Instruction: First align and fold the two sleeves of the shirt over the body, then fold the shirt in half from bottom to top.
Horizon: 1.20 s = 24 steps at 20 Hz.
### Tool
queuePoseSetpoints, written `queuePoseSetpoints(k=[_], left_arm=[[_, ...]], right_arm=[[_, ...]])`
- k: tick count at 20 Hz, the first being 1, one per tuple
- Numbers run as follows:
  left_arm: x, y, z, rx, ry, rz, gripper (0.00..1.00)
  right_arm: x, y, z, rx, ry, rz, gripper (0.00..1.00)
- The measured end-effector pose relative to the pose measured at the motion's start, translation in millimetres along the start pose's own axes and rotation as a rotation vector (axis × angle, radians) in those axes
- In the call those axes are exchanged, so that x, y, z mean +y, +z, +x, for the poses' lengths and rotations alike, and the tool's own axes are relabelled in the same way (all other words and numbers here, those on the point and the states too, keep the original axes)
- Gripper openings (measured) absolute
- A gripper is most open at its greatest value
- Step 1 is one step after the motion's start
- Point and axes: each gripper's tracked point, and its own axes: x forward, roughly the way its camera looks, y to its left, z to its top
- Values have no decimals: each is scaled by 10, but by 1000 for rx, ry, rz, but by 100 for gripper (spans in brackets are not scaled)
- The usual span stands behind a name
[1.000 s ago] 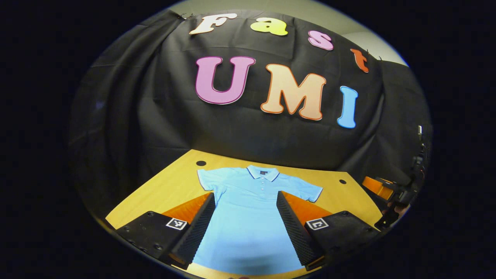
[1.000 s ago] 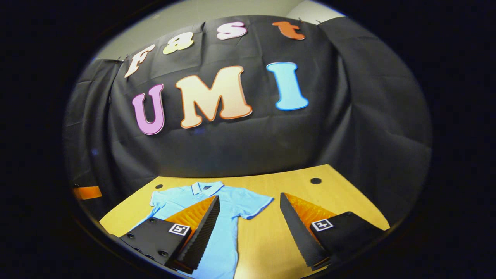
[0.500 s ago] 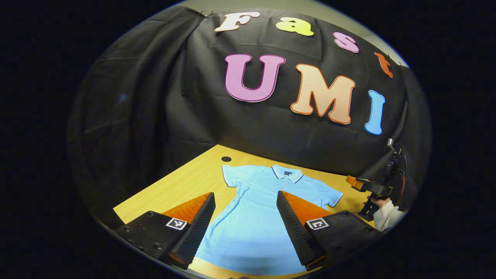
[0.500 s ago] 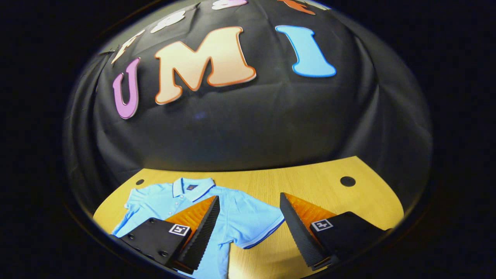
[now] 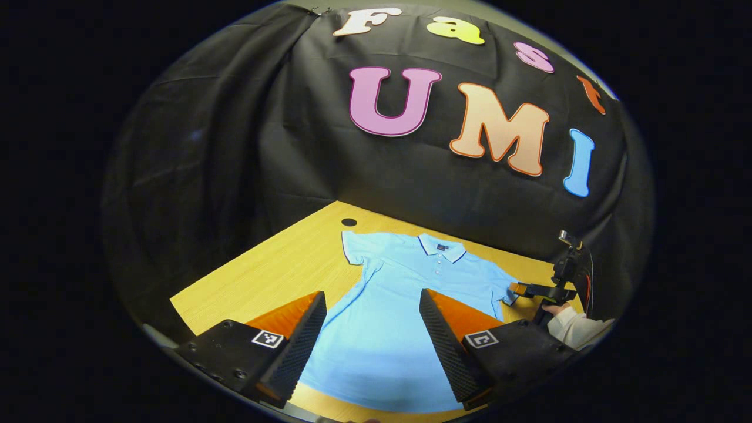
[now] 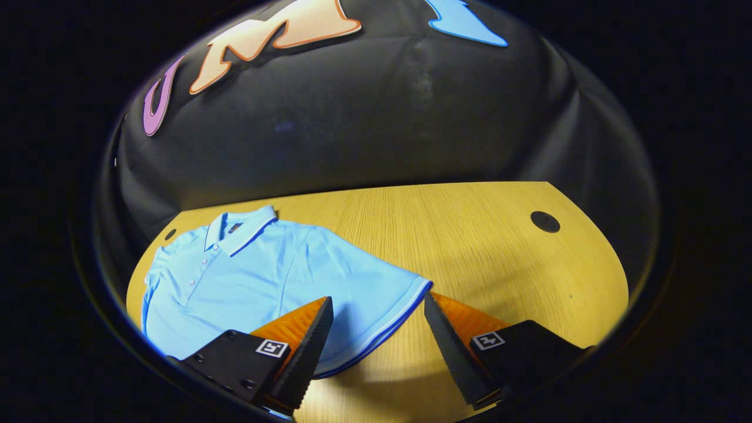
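Right gripper (image 6: 376,305) closer to sleeve (image 6: 382,296) (fingers apart)

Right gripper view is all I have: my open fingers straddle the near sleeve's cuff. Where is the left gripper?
Observer: The left gripper hangs over the shirt, below the collar. Its fingers are open and grip nothing.
Operator: Is the other sleeve ready to fold?
Observer: The other sleeve lies spread flat on the table, not yet folded over the body.
Operator: And the bottom of the shirt?
Observer: The hem lies flat and unfolded, close to the table's near edge.
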Motion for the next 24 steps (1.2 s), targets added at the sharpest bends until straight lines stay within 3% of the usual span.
queuePoseSetpoints(k=[3, 4, 5, 9, 12, 14, 18, 24], left_arm=[[16, -17, 11, 4, 10, 5, 95], [13, -7, 10, 3, 11, 10, 95], [8, -9, 13, 4, 9, 16, 95], [6, -40, 21, 18, 1, 27, 95], [14, -50, 30, 27, 0, 32, 95], [21, -34, 27, 24, 1, 21, 95], [49, -12, 27, 23, 19, 13, 95], [193, -45, -17, 20, 41, -3, 95]], right_arm=[[2, 25, 23, -9, 1, -18, 97], [2, 32, 27, -16, 1, -22, 92], [19, 33, 26, -15, 10, -24, 97], [0, 42, 36, -14, 7, -20, 58], [55, 18, 38, -12, 29, -19, 17], [107, 19, -2, -13, 31, -40, 11], [373, 338, -142, -112, 64, -45, 11], [1466, 557, -309, -172, 282, -45, 10]])
